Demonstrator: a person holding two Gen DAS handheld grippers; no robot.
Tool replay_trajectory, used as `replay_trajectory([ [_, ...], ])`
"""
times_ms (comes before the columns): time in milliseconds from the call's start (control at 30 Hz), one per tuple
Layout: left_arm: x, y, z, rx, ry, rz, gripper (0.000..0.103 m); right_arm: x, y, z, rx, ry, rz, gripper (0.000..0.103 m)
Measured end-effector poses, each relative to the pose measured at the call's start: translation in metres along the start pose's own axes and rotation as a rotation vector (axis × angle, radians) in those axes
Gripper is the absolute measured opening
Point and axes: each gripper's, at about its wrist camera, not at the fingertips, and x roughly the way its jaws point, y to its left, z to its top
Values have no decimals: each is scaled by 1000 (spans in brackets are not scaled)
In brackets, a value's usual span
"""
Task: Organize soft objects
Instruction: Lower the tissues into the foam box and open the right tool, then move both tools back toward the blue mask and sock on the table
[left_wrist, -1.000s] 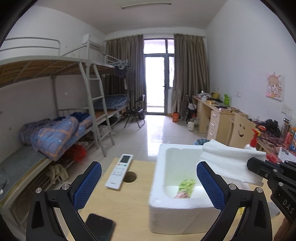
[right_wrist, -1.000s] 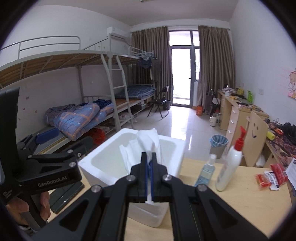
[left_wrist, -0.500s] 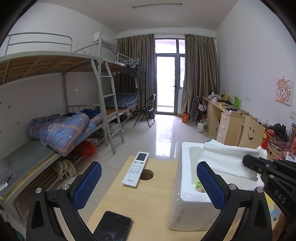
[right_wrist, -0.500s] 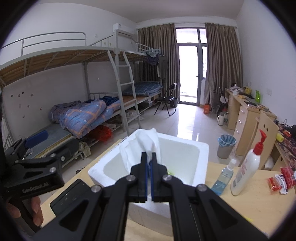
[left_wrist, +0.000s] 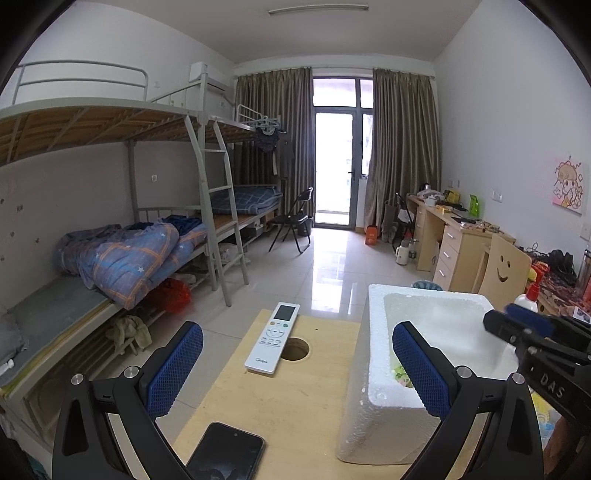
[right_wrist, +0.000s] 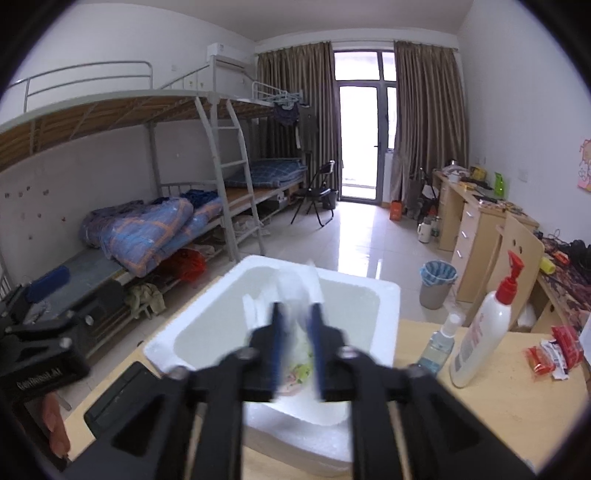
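Observation:
A white foam box (left_wrist: 373, 332) stands on the wooden table (left_wrist: 277, 406). My right gripper (right_wrist: 295, 314) hangs over the box (right_wrist: 369, 284) with its jaws opening. A blurred white cloth (right_wrist: 295, 288) sits loosely in the gap and slumps into the box, with no pad pressing on it. A green-patterned packet (right_wrist: 301, 369) lies on the box floor. From the left wrist view the right gripper (left_wrist: 517, 321) shows at the box's far right, and the cloth is hidden. My left gripper (left_wrist: 295, 347) is open and empty, left of the box.
A white remote (left_wrist: 275, 338) lies beside a round hole (left_wrist: 295, 349) in the table, and a dark phone (left_wrist: 225, 458) lies nearer. Right of the box stand a pump bottle (right_wrist: 484, 332) and a small clear bottle (right_wrist: 439, 343). Red packets (right_wrist: 554, 350) lie further right.
My right gripper's jaws have parted from shut on the white cloth, and the cloth has sunk into the box. The left wrist view has shifted left of the box.

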Motion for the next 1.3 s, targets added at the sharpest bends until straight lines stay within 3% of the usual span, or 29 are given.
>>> replay_trajectory([
  [67,2,2,1,-3,0,5,103,1,-2,-1,12,-5,-3,69],
  [133,3,3,1,-9,2,6,103,-3,-1,-2,24,-24,-11,87],
  [267,3,4,0,-11,1,8,103,-11,0,0,6,-73,-56,103],
  [500,1,4,0,-9,1,9,103,-8,-6,2,32,-44,-38,103],
  [800,-14,-1,-1,-5,-13,-6,103,-26,-4,1,4,-73,-38,103],
  [1300,-132,-31,-31,29,-87,-88,103,-120,-16,-28,72,-139,-42,103],
])
